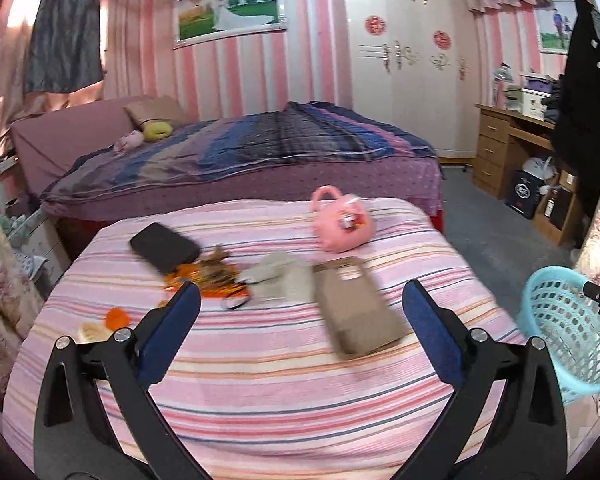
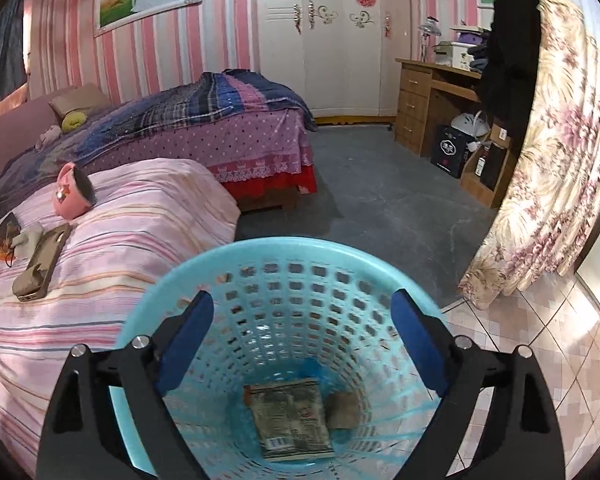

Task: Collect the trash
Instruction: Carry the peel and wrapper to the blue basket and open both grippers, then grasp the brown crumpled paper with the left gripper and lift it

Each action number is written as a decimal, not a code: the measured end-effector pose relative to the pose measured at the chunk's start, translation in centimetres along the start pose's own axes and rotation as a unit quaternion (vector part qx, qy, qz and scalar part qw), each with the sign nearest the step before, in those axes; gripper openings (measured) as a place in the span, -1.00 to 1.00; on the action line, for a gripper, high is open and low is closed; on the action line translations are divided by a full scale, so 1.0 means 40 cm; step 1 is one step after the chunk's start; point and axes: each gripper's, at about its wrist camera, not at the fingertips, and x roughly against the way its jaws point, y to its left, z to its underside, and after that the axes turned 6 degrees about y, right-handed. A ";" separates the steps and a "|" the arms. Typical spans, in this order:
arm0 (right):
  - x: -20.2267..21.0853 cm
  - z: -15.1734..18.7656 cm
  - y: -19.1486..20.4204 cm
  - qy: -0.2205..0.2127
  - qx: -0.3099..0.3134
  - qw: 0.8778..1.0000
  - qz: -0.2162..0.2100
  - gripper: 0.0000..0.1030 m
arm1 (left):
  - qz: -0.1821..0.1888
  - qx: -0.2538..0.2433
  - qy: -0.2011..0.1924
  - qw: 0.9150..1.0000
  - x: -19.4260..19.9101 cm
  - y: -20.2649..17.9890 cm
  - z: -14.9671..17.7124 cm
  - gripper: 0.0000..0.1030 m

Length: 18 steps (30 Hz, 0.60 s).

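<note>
While over basket rim [image 2: 292, 245], right gripper [image 2: 302, 320] agape.

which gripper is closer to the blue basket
Right. The right gripper hangs open directly over the blue basket; the left gripper is over the striped bed, basket off to its right.

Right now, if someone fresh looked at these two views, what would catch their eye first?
Probably the light blue plastic lattice basket under the open right gripper, with a flat printed packet lying at its bottom. Next, the pink-striped bed cover ahead of the open left gripper, scattered with orange wrappers and a brown cardboard box.
</note>
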 end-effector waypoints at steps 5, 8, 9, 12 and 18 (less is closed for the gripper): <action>0.016 -0.011 0.094 -0.016 0.017 1.000 -0.002 0.83 | -0.019 0.018 0.005 1.000 0.001 0.084 0.039 0.89; 0.027 -0.014 0.151 -0.025 0.035 0.999 -0.004 0.84 | -0.025 0.032 0.009 0.999 -0.008 0.129 0.055 0.89; 0.030 -0.014 0.169 -0.028 0.040 0.999 -0.003 0.84 | -0.025 0.037 0.013 0.999 -0.012 0.145 0.059 0.89; 0.038 -0.019 0.218 -0.032 0.051 0.998 -0.005 0.85 | -0.027 0.053 0.018 0.998 -0.018 0.194 0.070 0.89; 0.048 -0.017 0.308 -0.038 0.063 0.997 -0.020 0.85 | -0.044 0.077 0.029 0.996 -0.025 0.286 0.094 0.89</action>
